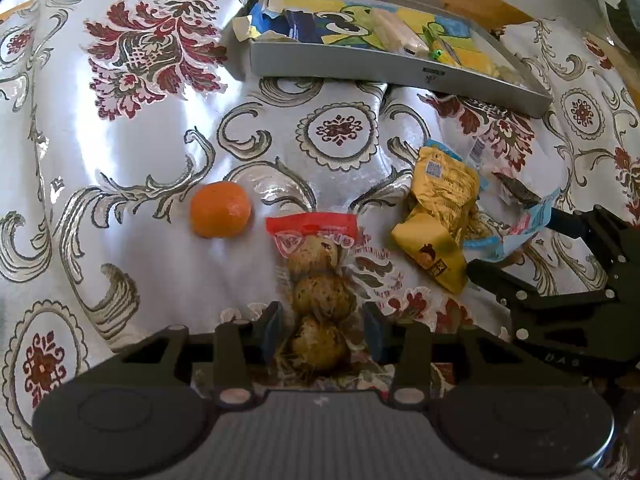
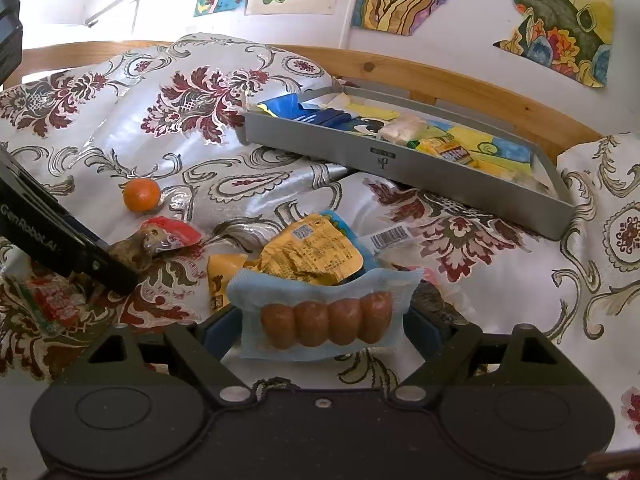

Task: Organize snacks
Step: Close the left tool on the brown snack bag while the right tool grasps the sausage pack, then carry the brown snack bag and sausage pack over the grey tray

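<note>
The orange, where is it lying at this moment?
The orange lies on the patterned cloth, left of the red-topped packet of three round snacks in the left wrist view. The grey tray sits farther back to the right.

Beside the grey tray [image 2: 400, 160], the yellow packet [image 2: 312, 254] has its near edge hidden behind the blue sausage pack [image 2: 324, 316], and its print is too small to read. The egg pack [image 2: 160, 240] left of it is half covered by the left tongs [image 2: 112, 268]. Inside the tray, the far wrappers [image 1: 384, 32] overlap, labels unreadable. The tray's right end runs behind bed cloth [image 1: 560, 52] in the left wrist view
</note>
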Demonstrator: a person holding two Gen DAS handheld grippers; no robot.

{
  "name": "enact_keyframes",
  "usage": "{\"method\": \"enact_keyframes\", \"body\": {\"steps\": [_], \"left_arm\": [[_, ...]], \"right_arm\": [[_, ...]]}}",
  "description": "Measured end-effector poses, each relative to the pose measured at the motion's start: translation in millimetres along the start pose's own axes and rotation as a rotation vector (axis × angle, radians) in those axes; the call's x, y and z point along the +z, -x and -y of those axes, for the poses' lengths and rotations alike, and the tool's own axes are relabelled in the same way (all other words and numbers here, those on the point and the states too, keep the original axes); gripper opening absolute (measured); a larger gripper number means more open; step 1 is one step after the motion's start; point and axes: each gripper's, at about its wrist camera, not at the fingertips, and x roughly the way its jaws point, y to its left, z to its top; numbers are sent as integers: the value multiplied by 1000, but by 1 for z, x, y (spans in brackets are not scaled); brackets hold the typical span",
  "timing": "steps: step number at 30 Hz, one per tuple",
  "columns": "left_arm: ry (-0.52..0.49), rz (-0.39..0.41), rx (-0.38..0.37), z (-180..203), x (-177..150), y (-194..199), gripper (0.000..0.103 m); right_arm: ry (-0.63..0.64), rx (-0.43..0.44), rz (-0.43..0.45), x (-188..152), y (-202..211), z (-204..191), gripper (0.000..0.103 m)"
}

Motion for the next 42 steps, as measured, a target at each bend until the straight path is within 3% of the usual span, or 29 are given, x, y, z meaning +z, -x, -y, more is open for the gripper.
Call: {"method": "enact_keyframes", "body": {"steps": [14, 25, 42], "left_arm": [[52, 40, -8, 0, 1, 17, 43], [-5, 106, -65, 8, 25, 32, 43], [-65, 207, -208, 48, 111, 27, 43]], "right_arm": [[0, 4, 28, 2, 9, -4, 87], [-11, -14, 124, 10, 20, -4, 87], [-164, -241, 334, 65, 8, 82, 87]]}}
